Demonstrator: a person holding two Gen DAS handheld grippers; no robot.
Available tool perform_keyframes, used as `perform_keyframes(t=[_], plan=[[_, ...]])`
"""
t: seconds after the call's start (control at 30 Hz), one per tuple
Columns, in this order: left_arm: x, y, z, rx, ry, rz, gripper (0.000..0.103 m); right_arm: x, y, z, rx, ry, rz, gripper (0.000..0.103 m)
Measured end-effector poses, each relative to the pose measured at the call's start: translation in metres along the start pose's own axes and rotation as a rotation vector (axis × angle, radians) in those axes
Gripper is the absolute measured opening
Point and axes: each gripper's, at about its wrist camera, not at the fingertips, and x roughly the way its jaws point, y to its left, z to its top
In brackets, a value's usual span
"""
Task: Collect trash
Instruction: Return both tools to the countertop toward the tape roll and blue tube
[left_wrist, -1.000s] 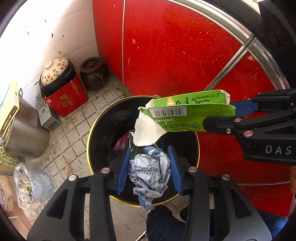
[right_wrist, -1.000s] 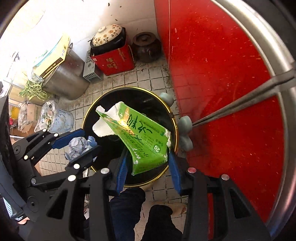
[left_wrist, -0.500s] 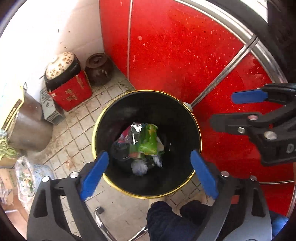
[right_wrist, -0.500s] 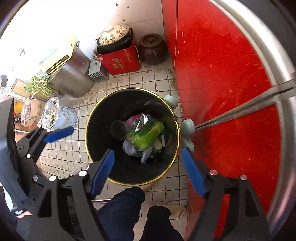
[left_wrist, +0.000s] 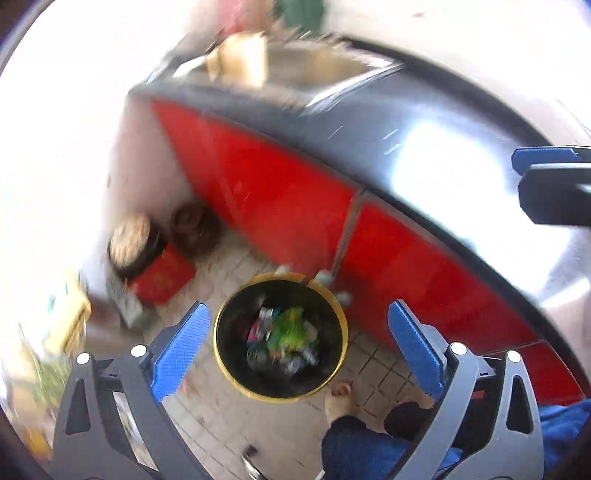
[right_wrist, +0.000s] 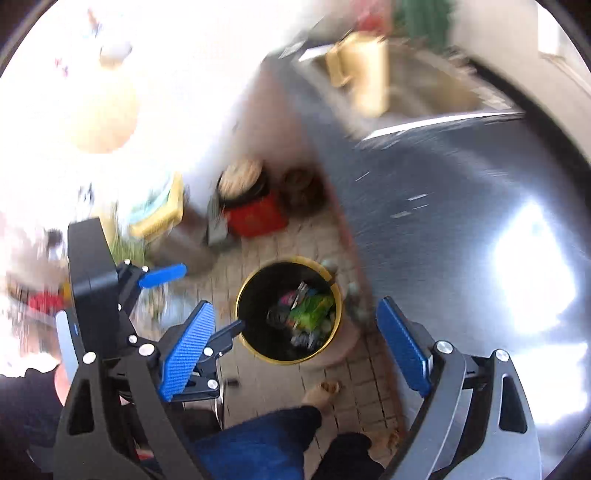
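Trash: the green carton (left_wrist: 290, 328) and the crumpled paper, held one second ago, now lie in the black bin (left_wrist: 236, 354) on the floor. Left gripper (left_wrist: 295, 350) and right gripper (right_wrist: 293, 345) have just opened wide; nothing sits between the pads. Both view the bin from higher up, with the steel counter (right_wrist: 461, 221) beyond. Judgement: this deposit is complete.

Trash (left_wrist: 284, 338) dropped in bin (left_wrist: 236, 380); grippers opened, lifted

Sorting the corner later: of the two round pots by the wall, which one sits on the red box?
The pale-lidded pot, perched on the red box; the brown pot stands on the floor beside it.
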Motion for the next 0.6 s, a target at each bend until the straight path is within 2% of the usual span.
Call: perform_keyframes(t=[0.13,0.27,0.3,0.43,0.6], plan=[[-0.027,-0.057,0.048,0.133,-0.087,-0.133,0.096,-0.077,-0.053,-0.026,0.143,-0.132,-0.148,0.09],[-0.037,-0.136,0.088,0.305,-0.141,-0.292,0.096,-0.145,-0.114,-0.073,0.34,-0.225,-0.331,0.09],[-0.039,-0.149,0.092,0.334,-0.149,-0.322,0.096,-0.163,-0.132,-0.089,0.404,-0.246,-0.378,0.09],[-0.047,-0.242,0.109,0.497,-0.158,-0.467,0.096,-0.22,-0.183,-0.147,0.603,-0.306,-0.532,0.09],[-0.062,-0.328,0.105,0.669,-0.177,-0.568,0.096,-0.265,-0.216,-0.211,0.767,-0.354,-0.63,0.09]])
